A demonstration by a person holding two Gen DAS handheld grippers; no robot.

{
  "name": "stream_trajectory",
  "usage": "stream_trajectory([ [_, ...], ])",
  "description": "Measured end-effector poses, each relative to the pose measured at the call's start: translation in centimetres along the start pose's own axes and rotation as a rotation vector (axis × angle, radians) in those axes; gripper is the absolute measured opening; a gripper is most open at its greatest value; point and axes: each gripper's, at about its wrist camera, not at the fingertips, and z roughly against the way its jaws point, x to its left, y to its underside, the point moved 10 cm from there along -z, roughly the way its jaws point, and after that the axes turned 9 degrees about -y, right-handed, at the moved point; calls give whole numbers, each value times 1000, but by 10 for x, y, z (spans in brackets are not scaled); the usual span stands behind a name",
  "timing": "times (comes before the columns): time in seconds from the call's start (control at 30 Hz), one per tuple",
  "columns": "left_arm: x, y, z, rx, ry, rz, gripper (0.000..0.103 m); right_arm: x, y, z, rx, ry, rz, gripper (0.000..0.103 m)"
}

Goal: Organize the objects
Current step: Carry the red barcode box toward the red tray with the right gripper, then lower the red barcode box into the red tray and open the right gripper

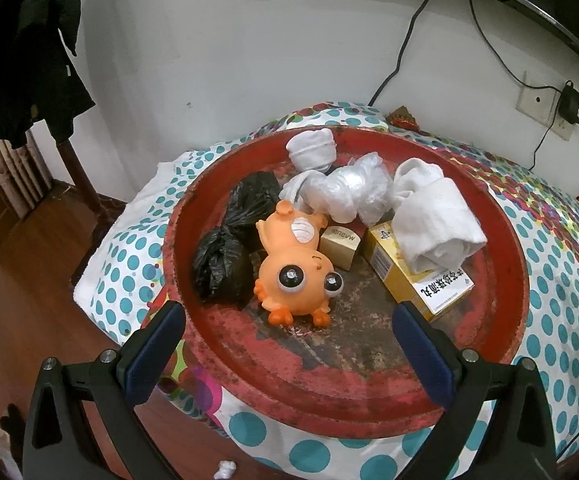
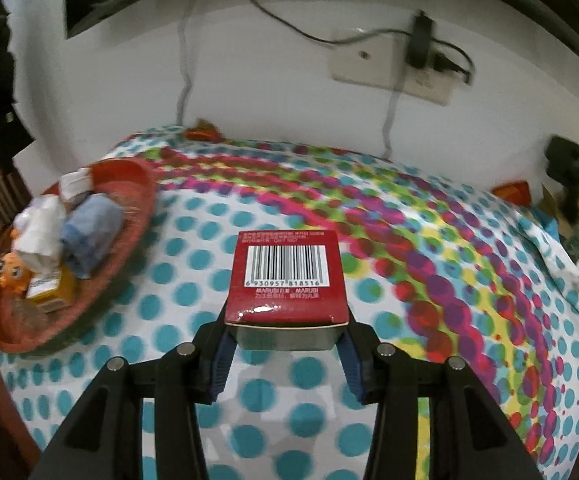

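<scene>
A round red tray (image 1: 369, 392) sits on a dotted cloth. In it lie an orange toy (image 1: 297, 268), black bags (image 1: 225, 264), white plastic bags (image 1: 345, 188), a white towel (image 1: 433, 224), a small gold box (image 1: 339, 244) and a yellow box (image 1: 409, 280). My left gripper (image 1: 285, 320) is open and empty over the tray's near rim. My right gripper (image 2: 287, 336) is shut on a red box (image 2: 287, 276) with a barcode, held above the cloth. The tray (image 2: 129, 216) shows at the left in the right wrist view.
The dotted cloth (image 2: 409, 264) covers the table. A white wall with a socket plate (image 2: 393, 60) and cables stands behind. Dark clothing (image 1: 17, 48) hangs at the left. Clutter (image 2: 569, 184) sits at the right edge. Wooden floor (image 1: 17, 288) lies to the left.
</scene>
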Motion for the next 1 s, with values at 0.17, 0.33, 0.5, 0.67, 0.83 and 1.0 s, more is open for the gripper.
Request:
stream_trajectory([
  [0.17,3,-1,0,-2,-5,4,103,42,-10,2,-6,-49,64,46],
  [0.33,9,-4,-2,-4,-14,10,103,77,-17,2,-4,-90,111,46],
  [0.5,15,-5,-3,1,-8,34,103,101,-21,-2,2,-115,139,46],
  [0.67,16,-5,-3,1,-13,34,103,120,-21,-6,10,-141,155,46],
  [0.83,18,-5,-3,0,-16,34,103,140,-20,-11,25,-172,177,46],
  [1.0,24,-6,-5,7,-17,47,103,166,-13,-18,42,-212,199,46],
])
